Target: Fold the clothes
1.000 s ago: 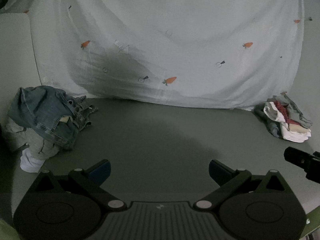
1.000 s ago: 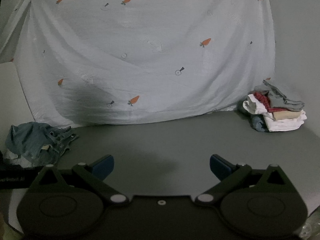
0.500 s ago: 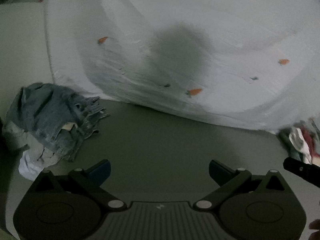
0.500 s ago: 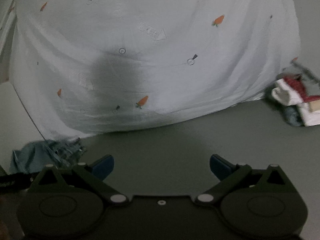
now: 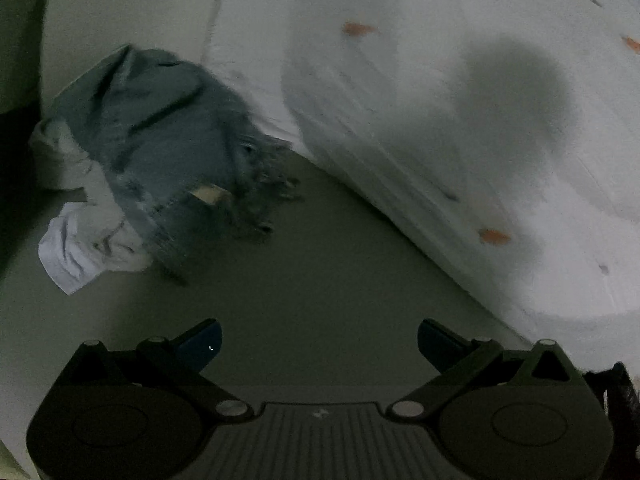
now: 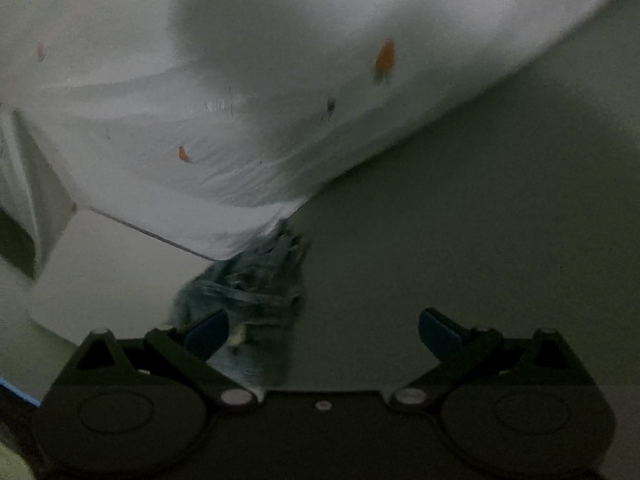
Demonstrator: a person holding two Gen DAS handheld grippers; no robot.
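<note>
A crumpled pair of blue denim shorts [image 5: 168,148] lies on top of a pale grey and white garment [image 5: 80,248] at the left of the grey table [image 5: 320,272]. My left gripper [image 5: 318,344] is open over bare table, short of the pile and to its right. In the right wrist view the denim shorts [image 6: 256,292] sit just beyond the left fingertip [image 6: 208,330], partly hidden by it. My right gripper [image 6: 322,334] is open with nothing held. Both views are blurred by motion.
A white sheet with small carrot prints [image 5: 460,120] hangs behind the table, also seen as the sheet [image 6: 260,112] in the right wrist view. A plain wall [image 5: 120,12] stands at the left. Open table surface [image 6: 480,220] stretches to the right.
Both grippers have swung left and moved closer to the denim pile, which now looms larger. The folded stack at the right has left both views. Both stay open.
</note>
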